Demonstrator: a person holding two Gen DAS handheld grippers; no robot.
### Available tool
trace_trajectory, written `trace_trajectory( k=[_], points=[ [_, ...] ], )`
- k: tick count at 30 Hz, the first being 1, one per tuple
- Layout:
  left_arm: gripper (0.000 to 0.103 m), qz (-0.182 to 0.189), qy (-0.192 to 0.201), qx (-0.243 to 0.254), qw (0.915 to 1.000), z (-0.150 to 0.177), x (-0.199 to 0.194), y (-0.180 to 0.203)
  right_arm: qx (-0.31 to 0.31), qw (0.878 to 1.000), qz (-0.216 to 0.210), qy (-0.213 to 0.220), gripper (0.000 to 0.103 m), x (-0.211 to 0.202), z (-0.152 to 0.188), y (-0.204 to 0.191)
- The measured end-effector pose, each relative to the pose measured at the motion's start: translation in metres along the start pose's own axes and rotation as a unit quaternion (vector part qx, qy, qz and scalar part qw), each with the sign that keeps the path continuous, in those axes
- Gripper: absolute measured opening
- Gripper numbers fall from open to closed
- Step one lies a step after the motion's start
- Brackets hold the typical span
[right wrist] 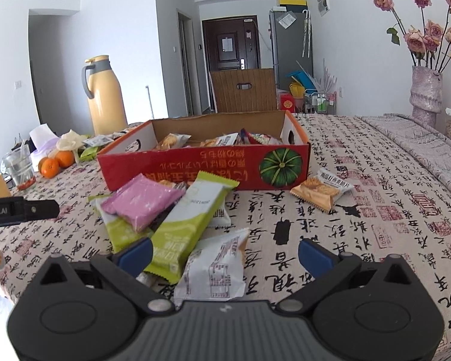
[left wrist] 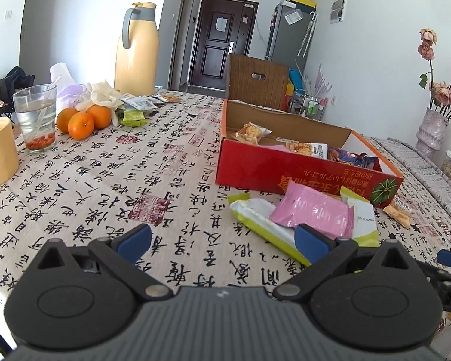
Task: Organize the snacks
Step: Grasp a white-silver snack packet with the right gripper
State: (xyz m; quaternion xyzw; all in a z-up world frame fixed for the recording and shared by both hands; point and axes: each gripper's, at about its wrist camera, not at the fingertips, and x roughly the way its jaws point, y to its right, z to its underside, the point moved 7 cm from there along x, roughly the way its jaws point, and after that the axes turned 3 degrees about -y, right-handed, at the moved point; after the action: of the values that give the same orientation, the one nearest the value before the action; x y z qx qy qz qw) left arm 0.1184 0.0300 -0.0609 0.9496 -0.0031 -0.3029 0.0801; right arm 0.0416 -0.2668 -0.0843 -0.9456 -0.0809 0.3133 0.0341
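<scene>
Right gripper (right wrist: 225, 254): nearest to my lens, jaws spread wide, nothing between them; its left finger sits at the edge of the pile.
White packet (right wrist: 215, 266): right under me at 6 o'clock, flat on the tablecloth (right wrist: 360, 210), my closest pick.
Green packet (right wrist: 189, 222): long bar, running from 7 o'clock up toward 12, lying over the white one's left side and over the pile.
Pink packet (right wrist: 141, 203): at 10 o'clock, topmost on the heap, near the front wall of the box.
Orange cracker packet (right wrist: 320, 191): alone at 1 o'clock, clear of the pile, just beside the box's right corner.
Red box (right wrist: 204, 168): dead ahead at 12 o'clock, open top, several snacks already inside.
Left gripper (left wrist: 222, 242): also gaping, empty, hovering over bare cloth with the pile off at 2 o'clock.
Step in hand: I judge it's picking the next loose packet for the box.
How to do it well: I'd drop over the green bar across its narrow width, pinch mid-length so it doesn't droop, lift clear before swinging to 12 o'clock.
Watch out: crinkly wrappers slide; closing on two at once would drag the white one along.
</scene>
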Motion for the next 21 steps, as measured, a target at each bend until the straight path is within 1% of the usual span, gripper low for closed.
trace_trajectory(
  k=[6,11,15,18,21],
  points=[
    [0.103,0.001,-0.003,0.000,1.0000,0.002,0.000,0.000,-0.008,1.000,0.015,-0.019,0.103,0.011,0.007,0.001],
    [0.103,-0.001,-0.009,0.000,1.0000,0.004,0.003,-0.001,-0.015,0.999,0.014,-0.026,0.102,0.014,0.013,0.002],
    [0.103,-0.002,-0.012,0.000,0.9999,0.004,0.006,0.002,-0.024,0.999,0.006,-0.038,0.095,0.023,0.016,-0.002],
    [0.103,-0.004,-0.011,0.002,0.9999,0.005,0.005,0.002,-0.043,0.998,0.003,-0.036,0.091,0.027,0.017,-0.008],
    [0.103,-0.006,-0.010,0.001,0.9999,0.005,0.004,0.001,-0.040,0.999,-0.007,-0.031,0.076,0.030,0.014,-0.008]
  ],
)
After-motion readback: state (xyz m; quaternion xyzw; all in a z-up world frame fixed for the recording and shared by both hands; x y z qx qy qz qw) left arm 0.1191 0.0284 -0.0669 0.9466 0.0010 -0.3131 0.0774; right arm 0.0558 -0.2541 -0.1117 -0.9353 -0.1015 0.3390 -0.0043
